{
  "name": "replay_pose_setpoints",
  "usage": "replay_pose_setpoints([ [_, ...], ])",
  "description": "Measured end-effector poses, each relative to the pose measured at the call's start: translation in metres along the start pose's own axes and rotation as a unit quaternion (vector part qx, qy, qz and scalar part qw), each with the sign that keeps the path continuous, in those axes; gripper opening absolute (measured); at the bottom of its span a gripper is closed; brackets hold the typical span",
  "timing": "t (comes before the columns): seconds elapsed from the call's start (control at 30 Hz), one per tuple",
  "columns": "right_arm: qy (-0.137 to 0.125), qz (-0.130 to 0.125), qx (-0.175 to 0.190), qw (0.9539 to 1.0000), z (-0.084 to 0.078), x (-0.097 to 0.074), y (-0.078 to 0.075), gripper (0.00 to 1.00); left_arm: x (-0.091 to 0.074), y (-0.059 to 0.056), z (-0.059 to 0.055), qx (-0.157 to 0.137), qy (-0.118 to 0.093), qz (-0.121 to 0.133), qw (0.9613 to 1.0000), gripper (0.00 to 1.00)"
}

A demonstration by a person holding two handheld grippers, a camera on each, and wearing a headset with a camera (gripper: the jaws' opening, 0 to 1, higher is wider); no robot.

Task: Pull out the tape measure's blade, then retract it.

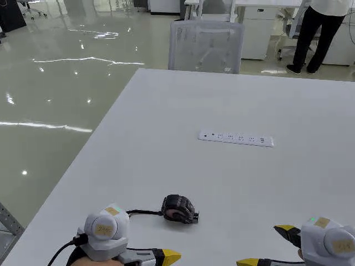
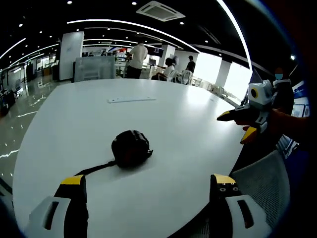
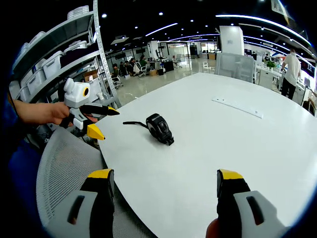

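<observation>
In the head view, the tape measure (image 1: 179, 209) lies near the front edge of the counter (image 1: 233, 166), between the left tongs (image 1: 166, 257) and right tongs (image 1: 266, 245), both cut off by the bottom edge. In the left gripper view the left tongs (image 2: 148, 181) gape empty, aimed at the tape measure (image 2: 131, 148), likely to steady it; its hook is too small to find. In the right gripper view the right tongs (image 3: 165, 175) stand open, apart from the tape measure (image 3: 160, 128), apparently fully wound in.

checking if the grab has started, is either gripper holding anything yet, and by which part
Nothing is held. The left gripper and right gripper are both open; the tape measure lies on the table, clear of both.
</observation>
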State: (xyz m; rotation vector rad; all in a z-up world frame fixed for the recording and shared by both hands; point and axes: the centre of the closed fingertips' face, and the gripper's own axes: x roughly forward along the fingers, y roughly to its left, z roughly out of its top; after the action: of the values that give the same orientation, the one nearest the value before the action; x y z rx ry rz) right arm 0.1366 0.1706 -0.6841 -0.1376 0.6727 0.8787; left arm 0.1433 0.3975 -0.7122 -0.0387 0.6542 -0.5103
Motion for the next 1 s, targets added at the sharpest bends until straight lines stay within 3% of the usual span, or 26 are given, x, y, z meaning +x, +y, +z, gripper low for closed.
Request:
replay_pose_setpoints([
  [0.17,-0.001,-0.010,0.003,0.9999,-0.002,-0.018,0.002,0.87,-0.012,0.000,0.000,-0.001,-0.003,0.001,1.0000,1.00],
  [0.27,-0.002,-0.016,0.007,0.9998,-0.003,-0.026,0.003,0.89,-0.020,0.003,0.005,-0.006,-0.014,0.009,0.9998,1.00],
  [0.5,-0.002,-0.033,0.015,0.9994,-0.008,-0.045,0.000,0.94,-0.037,0.006,0.003,0.002,-0.010,0.014,0.9998,1.00],
  [0.8,0.005,-0.039,0.016,0.9991,-0.012,-0.071,0.002,1.00,-0.056,0.004,0.008,-0.001,-0.028,0.001,0.9996,1.00],
  [1.0,0.000,-0.047,0.016,0.9988,-0.008,-0.087,0.004,1.00,-0.066,0.004,0.008,0.003,-0.026,0.005,0.9997,1.00],
])
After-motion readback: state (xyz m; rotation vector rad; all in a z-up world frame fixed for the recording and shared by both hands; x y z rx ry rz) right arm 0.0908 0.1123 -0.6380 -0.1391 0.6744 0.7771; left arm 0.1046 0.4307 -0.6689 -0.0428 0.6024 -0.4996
